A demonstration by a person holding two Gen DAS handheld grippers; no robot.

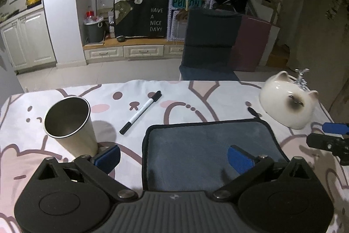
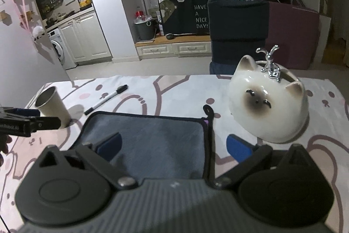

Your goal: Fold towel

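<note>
**Grey towel flat, both grippers spread**

Left to right on the printed cloth: steel cup (image 1: 67,123), marker (image 1: 140,111), then the grey towel (image 1: 209,145) lying flat — cat-shaped ceramic bowl (image 2: 268,108) just beside its right edge. The left gripper (image 1: 174,158) is spread wide straddling the towel's left edge; the right gripper (image 2: 174,147) is spread wide across its right edge.

Steel cup (image 1: 69,123), black-capped marker (image 1: 140,112) and cat-faced ceramic bowl (image 2: 269,105) on a cartoon-print tablecloth (image 1: 185,97).
</note>
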